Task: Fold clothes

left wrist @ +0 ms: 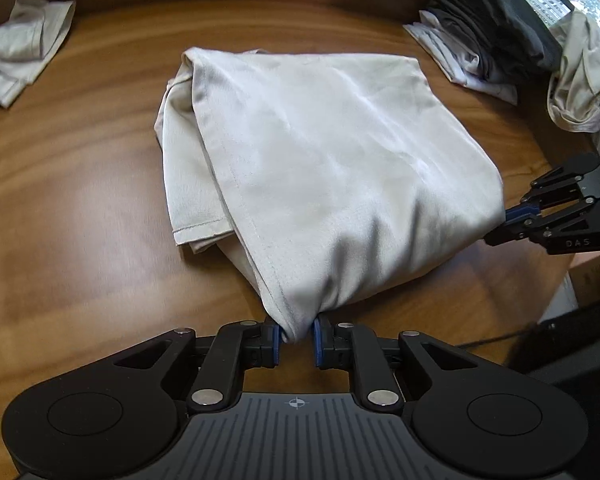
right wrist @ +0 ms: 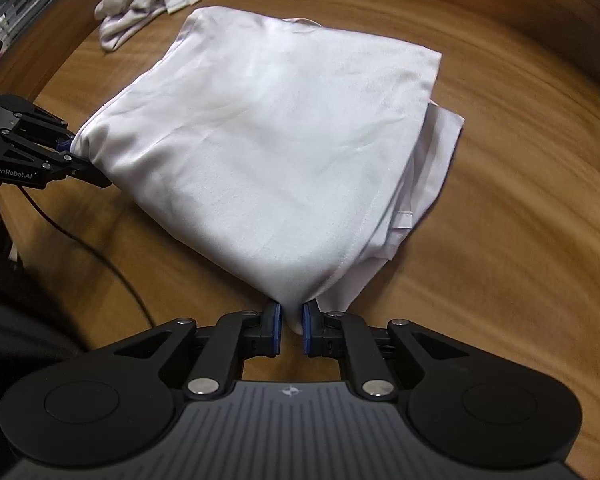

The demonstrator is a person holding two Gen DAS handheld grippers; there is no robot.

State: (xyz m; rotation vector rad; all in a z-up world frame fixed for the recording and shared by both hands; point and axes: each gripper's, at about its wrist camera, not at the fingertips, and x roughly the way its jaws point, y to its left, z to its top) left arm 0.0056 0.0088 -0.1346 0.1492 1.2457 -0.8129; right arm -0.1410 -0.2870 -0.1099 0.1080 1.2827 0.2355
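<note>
Two corners of one pale garment (left wrist: pixel 320 152) pinched at once: left gripper (left wrist: pixel 296 334) clamped on the bunched corner at 6 o'clock in its own view, blue pads pressed into the cloth from either side; right gripper (right wrist: pixel 291 322) likewise nipping the neighbouring corner at 6 o'clock in the right wrist view. Also seen from across: right gripper at 3 o'clock in the left view, left gripper at 9 o'clock in the right view, each biting the near edge of the same folded panel. Garment resting mid-table on the wooden table (left wrist: pixel 80 200), already doubled over, a hemmed under-layer poking out on the left side toward 8 o'clock in the left view. Held by both near corners, probably so the edge stays taut and level and the panel can travel as one sheet without sagging in the middle. Fits either a fold being carried over or a finished fold being tugged square; not settled here. Motion blur on the wood grain, so likely mid-move. Elsewhere: a crumpled light garment (left wrist: pixel 20 44) at 10 o'clock, well apart, and a stack of dark and light clothes (left wrist: pixel 484 40) at 2 o'clock near the table edge, seemingly kept off to the sides to leave working room in the centre.
</note>
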